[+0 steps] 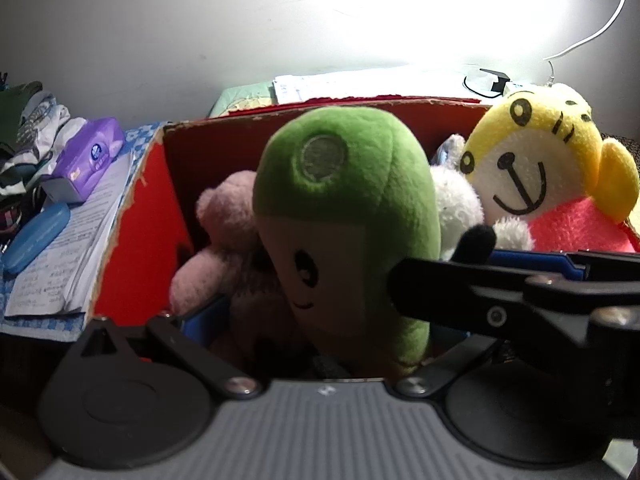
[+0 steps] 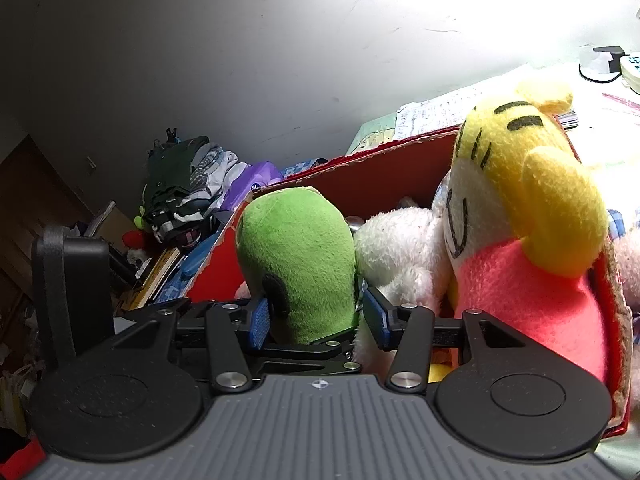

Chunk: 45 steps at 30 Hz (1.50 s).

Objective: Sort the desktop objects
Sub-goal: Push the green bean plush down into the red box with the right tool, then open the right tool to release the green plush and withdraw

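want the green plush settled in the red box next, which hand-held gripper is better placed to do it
Right. The right hand-held gripper already has its blue pads on either side of the green plush over the red box; the left hand-held gripper's fingers sit wider apart.

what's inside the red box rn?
Red box holds green plush, pink bear, white plush, yellow-headed plush. Box floor and anything beneath them is covered.

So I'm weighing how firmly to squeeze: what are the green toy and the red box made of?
Green toy: looks like soft plush, a short matte fuzzy pile. Red box: seemingly cardboard with a red printed face; brown torn board shows along its rim. Right tongs straddle the toy.
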Motion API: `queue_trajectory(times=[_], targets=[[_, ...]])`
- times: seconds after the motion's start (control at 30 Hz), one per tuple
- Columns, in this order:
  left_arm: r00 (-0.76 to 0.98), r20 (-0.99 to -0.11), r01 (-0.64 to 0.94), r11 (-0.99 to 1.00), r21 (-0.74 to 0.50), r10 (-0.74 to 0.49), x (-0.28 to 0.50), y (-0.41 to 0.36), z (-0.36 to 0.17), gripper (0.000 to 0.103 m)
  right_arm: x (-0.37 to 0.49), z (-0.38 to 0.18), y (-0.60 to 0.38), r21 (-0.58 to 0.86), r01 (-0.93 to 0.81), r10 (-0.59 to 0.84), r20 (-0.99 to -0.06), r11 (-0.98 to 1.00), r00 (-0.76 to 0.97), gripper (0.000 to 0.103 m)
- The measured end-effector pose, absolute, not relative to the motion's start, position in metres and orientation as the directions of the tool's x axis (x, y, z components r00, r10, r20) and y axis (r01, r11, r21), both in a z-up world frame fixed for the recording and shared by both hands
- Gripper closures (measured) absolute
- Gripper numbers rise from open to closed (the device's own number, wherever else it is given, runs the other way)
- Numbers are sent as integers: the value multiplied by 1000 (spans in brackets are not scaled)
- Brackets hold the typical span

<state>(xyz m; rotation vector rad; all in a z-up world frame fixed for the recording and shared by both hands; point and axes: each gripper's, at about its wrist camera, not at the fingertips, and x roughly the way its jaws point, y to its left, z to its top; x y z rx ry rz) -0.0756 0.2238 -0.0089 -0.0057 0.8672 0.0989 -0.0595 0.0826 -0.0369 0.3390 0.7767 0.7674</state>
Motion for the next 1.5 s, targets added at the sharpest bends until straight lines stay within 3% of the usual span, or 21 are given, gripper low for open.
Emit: queue_trajectory(times=[0.93, 1.5], targets=[[649, -754, -112, 993, 43, 106, -80, 222, -5, 1, -81, -29, 74, 455, -500, 676, -480, 737, 559, 52], [690, -715, -118, 992, 42, 112, -105, 217, 25, 2, -92, -18, 45, 520, -496, 709, -388, 696, 589, 50]])
